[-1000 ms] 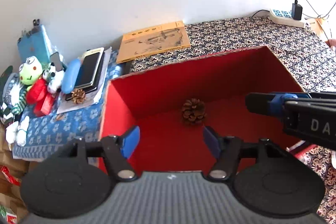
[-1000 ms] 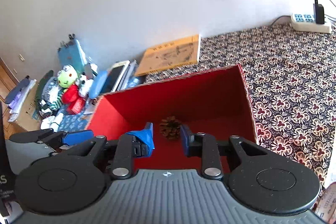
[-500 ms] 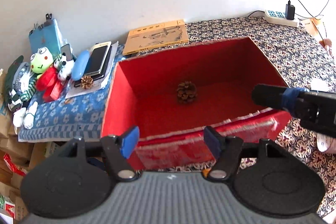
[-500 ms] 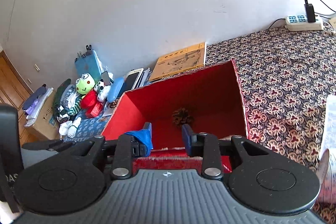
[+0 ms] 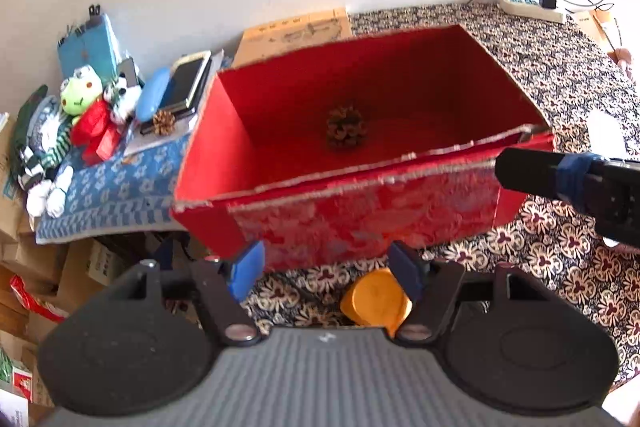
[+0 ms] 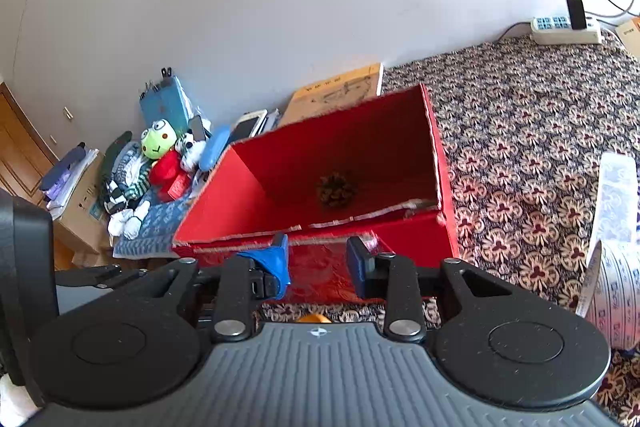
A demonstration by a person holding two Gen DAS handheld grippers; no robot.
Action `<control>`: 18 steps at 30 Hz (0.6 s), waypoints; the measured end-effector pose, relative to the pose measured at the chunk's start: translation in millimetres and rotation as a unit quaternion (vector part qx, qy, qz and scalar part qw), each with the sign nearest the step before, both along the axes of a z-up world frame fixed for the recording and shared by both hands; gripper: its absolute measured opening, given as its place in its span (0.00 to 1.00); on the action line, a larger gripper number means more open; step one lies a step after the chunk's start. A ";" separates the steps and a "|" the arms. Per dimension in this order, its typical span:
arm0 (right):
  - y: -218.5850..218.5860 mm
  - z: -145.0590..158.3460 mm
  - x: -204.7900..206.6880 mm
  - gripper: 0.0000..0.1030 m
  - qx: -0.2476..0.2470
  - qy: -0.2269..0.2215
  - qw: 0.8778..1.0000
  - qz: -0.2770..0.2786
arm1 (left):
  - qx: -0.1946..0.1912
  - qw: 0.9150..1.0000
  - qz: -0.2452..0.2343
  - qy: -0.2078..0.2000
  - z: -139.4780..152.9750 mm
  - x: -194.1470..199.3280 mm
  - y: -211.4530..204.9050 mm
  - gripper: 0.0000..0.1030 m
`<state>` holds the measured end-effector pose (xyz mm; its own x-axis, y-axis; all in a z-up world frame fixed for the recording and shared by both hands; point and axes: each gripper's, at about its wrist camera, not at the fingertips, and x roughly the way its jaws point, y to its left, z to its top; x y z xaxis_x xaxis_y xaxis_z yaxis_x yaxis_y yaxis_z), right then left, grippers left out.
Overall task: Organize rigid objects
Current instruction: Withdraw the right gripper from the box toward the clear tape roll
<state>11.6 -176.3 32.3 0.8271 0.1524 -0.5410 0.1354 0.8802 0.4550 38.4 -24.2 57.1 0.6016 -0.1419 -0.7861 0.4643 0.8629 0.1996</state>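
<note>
Left wrist view: I see red box ahead on flowery cloth. Pine cone sits inside box, near back wall. My left gripper spread wide, holds nothing. Orange thing lies just in front of box, by my right finger.

Right wrist view: same box ahead, cone inside. My right gripper spread, empty.

Red box interior — one pine cone
</note>
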 end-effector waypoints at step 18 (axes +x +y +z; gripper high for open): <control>-18.5 -73.9 -36.8 0.14 0.018 0.123 0.992 -0.023 | -0.025 0.995 -0.035 0.092 -75.1 -39.0 32.6 0.69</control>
<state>-25.2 -194.8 -41.6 0.6778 0.1405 -0.7217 0.2849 0.8547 0.4340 -0.6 8.4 -18.0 0.4349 -0.2195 -0.8733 0.5478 0.8342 0.0631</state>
